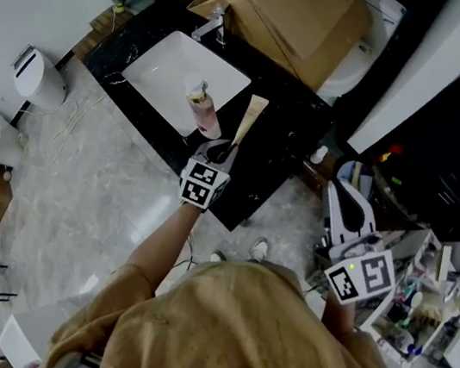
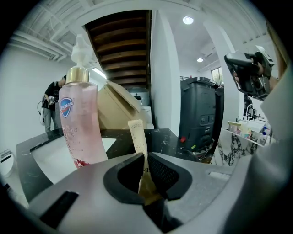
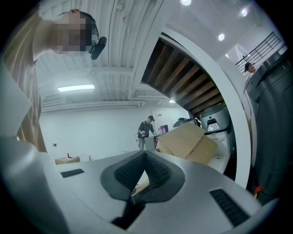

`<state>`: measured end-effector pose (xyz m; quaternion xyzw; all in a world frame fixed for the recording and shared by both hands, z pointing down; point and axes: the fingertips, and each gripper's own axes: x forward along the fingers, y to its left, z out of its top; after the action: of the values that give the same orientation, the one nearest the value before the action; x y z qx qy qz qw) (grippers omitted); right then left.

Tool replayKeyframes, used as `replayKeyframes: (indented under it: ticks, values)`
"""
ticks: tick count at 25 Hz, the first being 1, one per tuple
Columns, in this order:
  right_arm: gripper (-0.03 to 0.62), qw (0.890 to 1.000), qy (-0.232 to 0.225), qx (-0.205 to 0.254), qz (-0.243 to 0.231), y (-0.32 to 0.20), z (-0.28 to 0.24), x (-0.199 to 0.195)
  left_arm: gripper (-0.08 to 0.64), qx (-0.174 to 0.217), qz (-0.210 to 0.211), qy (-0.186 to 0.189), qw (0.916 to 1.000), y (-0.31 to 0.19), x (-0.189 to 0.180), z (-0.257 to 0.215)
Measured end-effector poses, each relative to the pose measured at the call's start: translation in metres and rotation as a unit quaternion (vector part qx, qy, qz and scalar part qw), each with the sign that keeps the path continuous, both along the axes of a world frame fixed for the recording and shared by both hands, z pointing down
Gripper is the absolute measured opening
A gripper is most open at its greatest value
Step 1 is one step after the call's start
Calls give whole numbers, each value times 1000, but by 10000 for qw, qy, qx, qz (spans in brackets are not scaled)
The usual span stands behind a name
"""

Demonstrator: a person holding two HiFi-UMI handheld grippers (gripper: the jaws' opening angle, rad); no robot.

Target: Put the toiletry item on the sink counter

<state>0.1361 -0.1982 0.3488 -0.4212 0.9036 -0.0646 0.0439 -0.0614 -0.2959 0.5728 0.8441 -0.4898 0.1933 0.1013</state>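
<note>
A slim beige toiletry tube [image 1: 250,119] slants over the black sink counter [image 1: 281,148], just right of the white basin [image 1: 174,73]. My left gripper [image 1: 223,151] is shut on the tube's lower end; in the left gripper view the tube [image 2: 138,139] rises from between the pressed jaws. I cannot tell whether the tube touches the counter. A pink pump bottle [image 1: 203,110] [image 2: 82,121] stands at the basin's edge, close to the tube's left. My right gripper [image 1: 344,192] [image 3: 145,158] hangs low at the right, away from the counter, its jaws shut with nothing held.
A large cardboard box [image 1: 293,15] leans at the counter's back, with a faucet [image 1: 211,25] and a toilet [image 1: 368,36] near it. A white bin [image 1: 38,77] stands at the left. A cluttered rack [image 1: 418,315] is at the right. A person [image 2: 50,103] stands far behind.
</note>
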Motion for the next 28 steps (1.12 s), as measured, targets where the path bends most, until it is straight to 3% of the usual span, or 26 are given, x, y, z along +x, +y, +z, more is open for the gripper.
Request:
replayKeyframes:
  ticks: [21,28]
  values:
    - [2,9999,-63,-86,-94,-11,7,12,32,-737,-161,-307,9967,-6,-5,42]
    - [2,9999,-88,-93,-116,-12,10,20,32,-799,-174,-407,9958,-6,-5,49]
